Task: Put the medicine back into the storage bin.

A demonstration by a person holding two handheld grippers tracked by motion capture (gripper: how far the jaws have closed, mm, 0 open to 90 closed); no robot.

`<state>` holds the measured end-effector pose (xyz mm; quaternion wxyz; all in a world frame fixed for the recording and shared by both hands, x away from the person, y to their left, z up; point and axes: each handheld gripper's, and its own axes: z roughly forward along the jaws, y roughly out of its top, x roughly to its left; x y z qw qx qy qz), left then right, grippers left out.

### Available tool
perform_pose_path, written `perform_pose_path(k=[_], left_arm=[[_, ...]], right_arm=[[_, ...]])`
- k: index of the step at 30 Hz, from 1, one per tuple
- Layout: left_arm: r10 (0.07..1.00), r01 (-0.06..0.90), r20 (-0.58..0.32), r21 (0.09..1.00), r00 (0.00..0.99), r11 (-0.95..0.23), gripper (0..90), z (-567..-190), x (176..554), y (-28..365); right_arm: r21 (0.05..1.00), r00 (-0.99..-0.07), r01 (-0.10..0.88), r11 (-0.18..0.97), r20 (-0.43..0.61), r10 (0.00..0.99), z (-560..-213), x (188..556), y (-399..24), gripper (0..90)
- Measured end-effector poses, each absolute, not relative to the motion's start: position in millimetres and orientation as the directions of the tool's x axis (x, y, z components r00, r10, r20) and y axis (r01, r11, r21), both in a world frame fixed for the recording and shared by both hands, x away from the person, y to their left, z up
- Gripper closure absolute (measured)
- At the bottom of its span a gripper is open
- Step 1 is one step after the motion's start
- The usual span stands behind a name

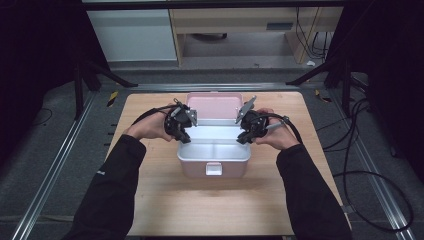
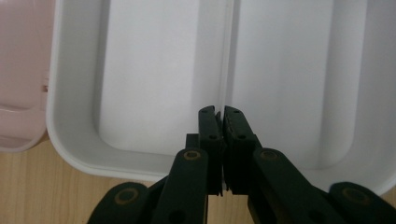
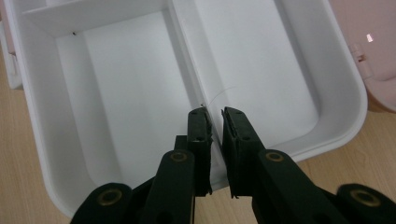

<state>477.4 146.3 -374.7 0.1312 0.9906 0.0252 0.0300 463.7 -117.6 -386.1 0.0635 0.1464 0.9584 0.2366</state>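
Note:
A pink lunch box [image 1: 192, 167] stands open in the middle of the wooden table, its pink lid [image 1: 215, 106] tipped back. Its white inner tray [image 2: 50, 93] [image 3: 357, 100] is split by a divider [image 2: 228, 46] [image 3: 184, 51] and holds nothing. My left gripper [image 1: 183, 136] [image 2: 221, 114] hangs over the tray's left end, jaws pressed together with nothing between them. At the tray's right end my right gripper [image 1: 243, 138] [image 3: 214, 116] points down into the tray, its jaws nearly together with only a slit between them and nothing in it.
The box has a white latch [image 1: 213, 169] on its front wall. Bare wood [image 1: 210, 210] spreads in front of the box and on both sides. Black stand legs and cables lie on the floor around the table.

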Motion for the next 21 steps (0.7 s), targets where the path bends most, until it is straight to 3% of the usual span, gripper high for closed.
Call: perform_pose_path(k=[8, 11, 21], left_arm=[[0.070, 0.045, 0.079, 0.281, 0.994, -0.959, 85.7, -380, 464, 150], [0.108, 0.067, 0.104, 0.334, 0.989, -0.940, 81.5, -371, 460, 156], [0.345, 0.216, 0.141, 0.553, 0.928, -0.805, 59.4, -342, 437, 192]], right_arm=[[0.450, -0.949, 0.250, 0.858, -0.063, 0.310, -385, 451, -113, 81.4], [0.452, -0.942, 0.263, 0.852, -0.071, 0.328, -382, 449, -112, 74.6], [0.656, -0.869, 0.303, 0.692, -0.107, 0.482, -348, 430, -134, 55.6]])
